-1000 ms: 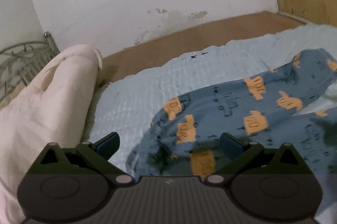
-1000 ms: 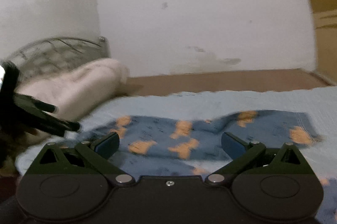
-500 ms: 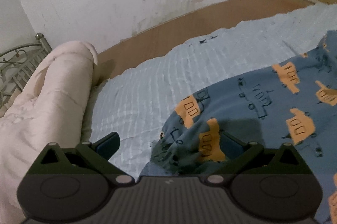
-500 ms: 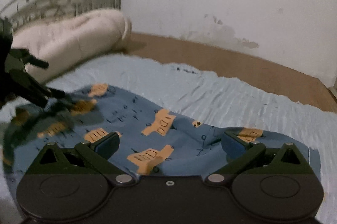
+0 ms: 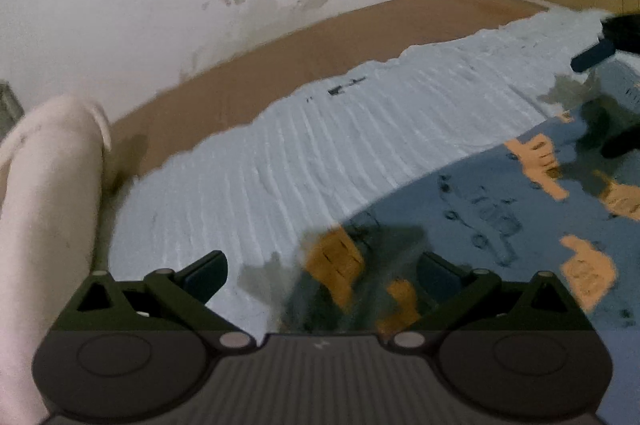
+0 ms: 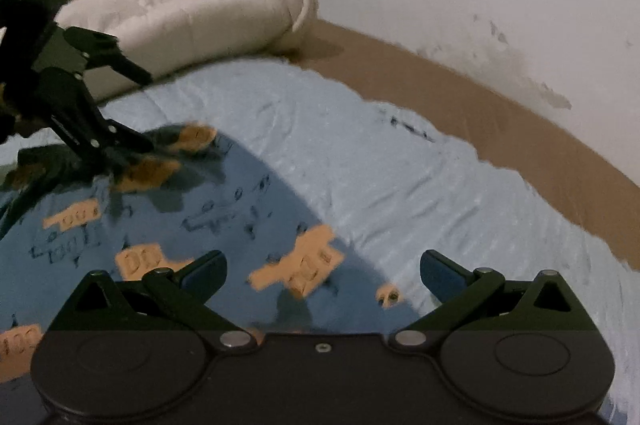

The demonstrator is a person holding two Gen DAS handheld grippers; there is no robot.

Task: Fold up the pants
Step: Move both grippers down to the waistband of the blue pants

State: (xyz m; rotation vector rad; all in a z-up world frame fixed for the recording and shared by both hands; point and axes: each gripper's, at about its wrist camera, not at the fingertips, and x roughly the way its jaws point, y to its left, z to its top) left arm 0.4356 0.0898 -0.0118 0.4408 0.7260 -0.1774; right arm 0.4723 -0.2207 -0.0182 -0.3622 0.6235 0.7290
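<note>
Pants (image 5: 480, 209) lie under both low, forward-tilted tools, left tool (image 5: 322, 271) and right tool (image 6: 323, 271) spread wide.

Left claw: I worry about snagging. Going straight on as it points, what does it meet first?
Probably the blue pants: the left claw stands open over their bunched edge, the light blue blanket beyond. Depth is unclear.

R tool (image 6: 322, 271) open, over pants (image 6: 168, 221)

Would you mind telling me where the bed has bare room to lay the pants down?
The light blue blanket lies bare between the pants and the brown mattress strip by the wall. That strip is bare too. The near side is crowded: both tools, left and right, hover open over the pants, and the pink quilt fills the headboard end.
</note>
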